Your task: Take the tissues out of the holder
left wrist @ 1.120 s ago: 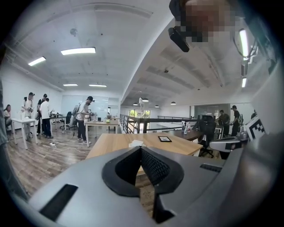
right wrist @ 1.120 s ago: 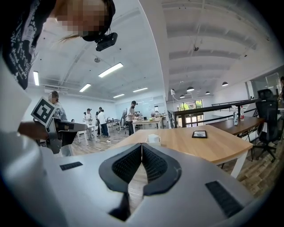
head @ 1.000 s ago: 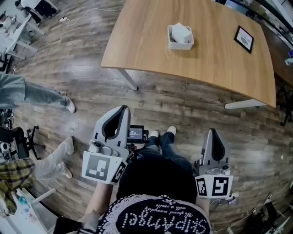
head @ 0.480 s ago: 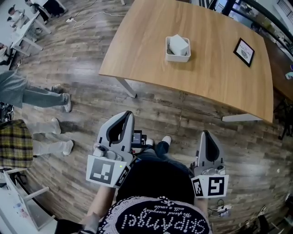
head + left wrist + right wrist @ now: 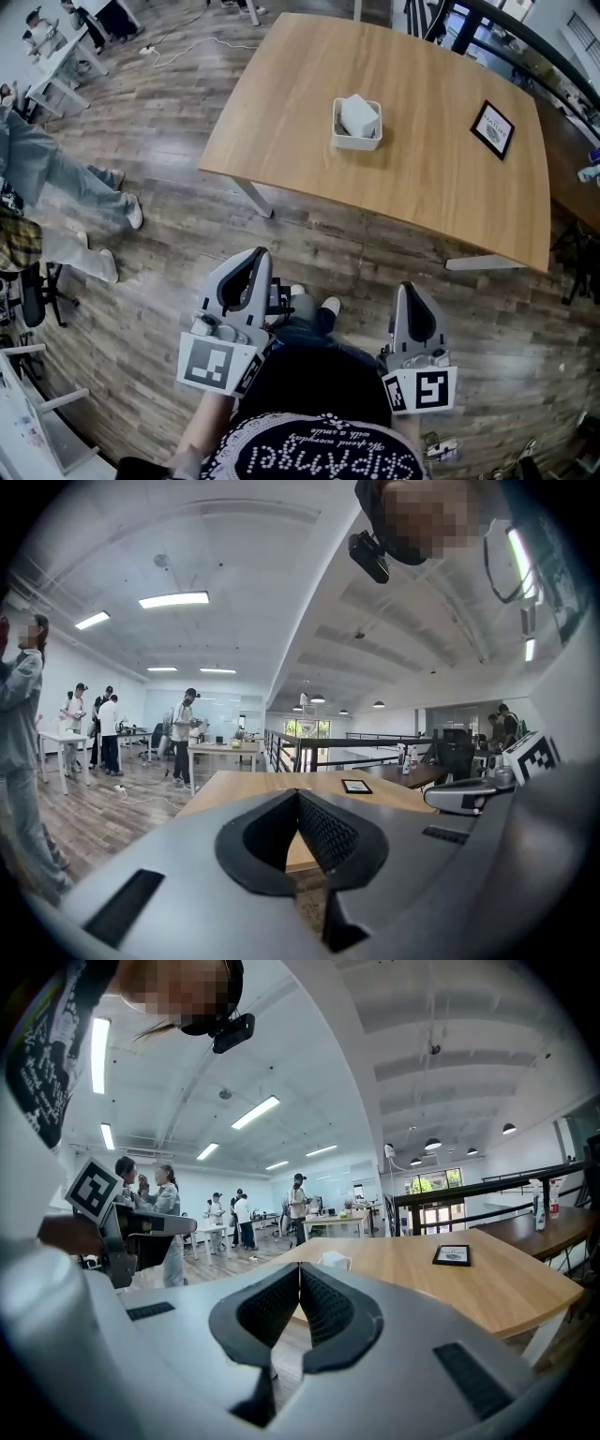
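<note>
Open office space, wood-plank floor [image 5: 169, 216] underfoot, and a big light wooden table [image 5: 441, 187] ahead. On it sits a white holder [image 5: 355, 142] with the tissues [image 5: 359, 114] standing up inside, and a black framed card [image 5: 493, 129] lies well apart to its right. Left gripper [image 5: 253, 255] and right gripper [image 5: 406, 289] hang low by the person's waist, both with jaws pressed together on nothing, well short of the table. Compared with a second ago, the table sits nearer and fuller in view, and the bystanders [image 5: 56, 178] at left have shifted.
</note>
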Demonstrator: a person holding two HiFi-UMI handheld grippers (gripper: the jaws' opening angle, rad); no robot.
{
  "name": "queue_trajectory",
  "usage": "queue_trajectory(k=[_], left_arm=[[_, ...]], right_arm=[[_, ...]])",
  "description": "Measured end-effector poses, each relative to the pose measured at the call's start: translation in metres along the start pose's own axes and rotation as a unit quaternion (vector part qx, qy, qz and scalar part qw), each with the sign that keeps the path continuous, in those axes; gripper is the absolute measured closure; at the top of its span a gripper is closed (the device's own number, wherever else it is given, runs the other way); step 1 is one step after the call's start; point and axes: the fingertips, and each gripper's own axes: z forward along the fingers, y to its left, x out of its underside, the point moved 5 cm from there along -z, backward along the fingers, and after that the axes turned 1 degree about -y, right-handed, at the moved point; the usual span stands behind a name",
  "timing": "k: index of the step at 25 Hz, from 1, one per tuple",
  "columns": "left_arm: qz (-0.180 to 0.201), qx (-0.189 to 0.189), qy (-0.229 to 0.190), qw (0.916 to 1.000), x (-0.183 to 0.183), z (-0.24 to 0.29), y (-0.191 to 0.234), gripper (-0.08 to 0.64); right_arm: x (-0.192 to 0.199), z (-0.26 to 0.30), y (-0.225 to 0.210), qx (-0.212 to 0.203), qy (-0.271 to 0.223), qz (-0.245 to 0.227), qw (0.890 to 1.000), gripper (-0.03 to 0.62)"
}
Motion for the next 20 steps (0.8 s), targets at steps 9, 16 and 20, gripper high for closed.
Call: queue_trajectory(k=[9, 16, 20], left_arm=[[-0.001, 0.019, 0.000, 0.9998, -0.003, 0.018, 0.007, 0.555], [-0.010, 0.059, 0.017, 0.9981, 0.000, 0.058, 0.014, 0.555], [-0.013, 0.103, 0.030, 0.9942, -0.001, 0.087, 0.017, 0.555]], right_arm=[[-0.003, 0.014, 0.000, 0.008, -0.001, -0.001, 1.000, 0.581], [-0.010, 0.044, -0.006, 0.035, -0.001, 0.001, 0.999, 0.581], [-0.022, 0.074, -0.009, 0.055, -0.011, 0.000, 0.998, 0.581]])
